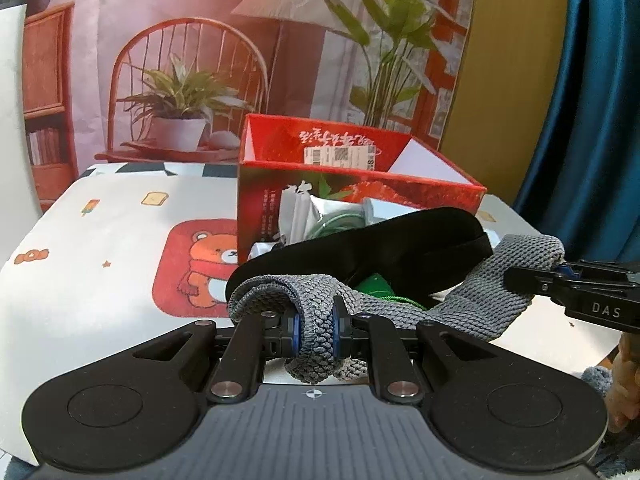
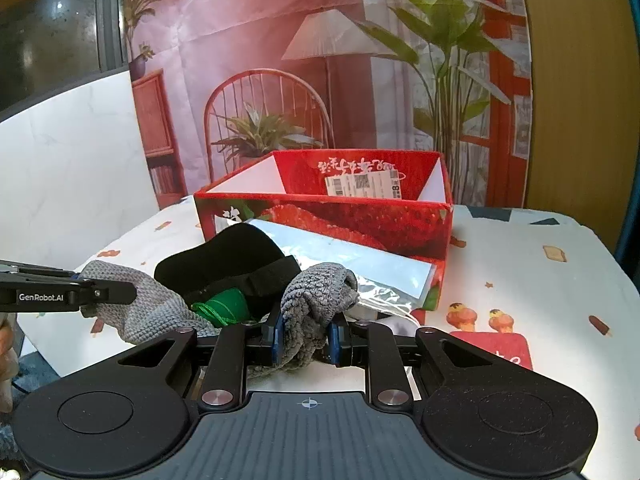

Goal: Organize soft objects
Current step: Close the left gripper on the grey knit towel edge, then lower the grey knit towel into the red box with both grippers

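- Grey knitted cloth [image 1: 484, 300] hangs as a sling between the two grippers, its long axis running side to side across the front of the red strawberry-print box [image 1: 360, 184].
- Left gripper [image 1: 316, 326] has its jaws narrowed onto one bunched end of the cloth; the blue pads [image 1: 296, 328] press the knit from both sides.
- Right gripper [image 2: 306, 336] is likewise clamped on the other bunched end, with a fold of cloth spilling over and below its jaws.
- Cradled in the sag of the cloth are a black padded eye mask [image 1: 360, 240] with its strap, and a small green drawstring item [image 1: 378, 286]; both sit between the two grips, nearer the middle than either end.
- From either wrist view the box lies straight ahead and just beyond the load, its open top facing up and its near wall above the level of the sling's belly. My reading: the bundle needs to go up and forward to clear that wall.
- Silver foil packets [image 2: 340, 256] lean against the box's near side, right behind the mask, so they stand in the path of a low forward push.
- Neither hand is clearly nearer the box; the sling lies roughly parallel to the near wall, so I judge both ends should advance together to keep the mask from sliding off.
- Everything rests over a white tablecloth [image 1: 100, 240] printed with a bear.
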Demonstrator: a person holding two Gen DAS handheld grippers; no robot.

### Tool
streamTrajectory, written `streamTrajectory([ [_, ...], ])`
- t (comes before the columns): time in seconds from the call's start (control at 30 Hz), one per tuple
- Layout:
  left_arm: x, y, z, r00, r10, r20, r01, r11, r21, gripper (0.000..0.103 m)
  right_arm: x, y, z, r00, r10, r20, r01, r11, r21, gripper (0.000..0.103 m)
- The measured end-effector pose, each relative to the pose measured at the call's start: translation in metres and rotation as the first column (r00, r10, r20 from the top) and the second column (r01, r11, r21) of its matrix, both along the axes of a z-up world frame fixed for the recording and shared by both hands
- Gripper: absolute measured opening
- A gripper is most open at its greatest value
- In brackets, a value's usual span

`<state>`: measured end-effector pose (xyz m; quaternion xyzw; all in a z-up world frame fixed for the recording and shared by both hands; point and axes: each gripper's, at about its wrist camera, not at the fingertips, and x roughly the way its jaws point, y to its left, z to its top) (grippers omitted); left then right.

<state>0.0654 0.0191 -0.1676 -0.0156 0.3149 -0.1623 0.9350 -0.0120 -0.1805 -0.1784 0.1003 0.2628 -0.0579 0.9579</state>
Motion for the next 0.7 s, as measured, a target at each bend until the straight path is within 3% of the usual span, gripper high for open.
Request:
streamTrajectory([
  [0.27,-0.004,0.000,0.007,0.999,0.002,0.053,-0.001,1.000,-0.006,0.015,-0.004,0.002,0.007,0.999,0.000,0.033,0.000,1.000,-0.013,0.019],
  [0.7,0.000,-0.003,0.050,0.985,-0.013,0.174,0.019,0.999,-0.036,0.015,0.002,-0.006,0.048,0.990,0.007,0.143,0.000,0.999,-0.051,0.020],
])
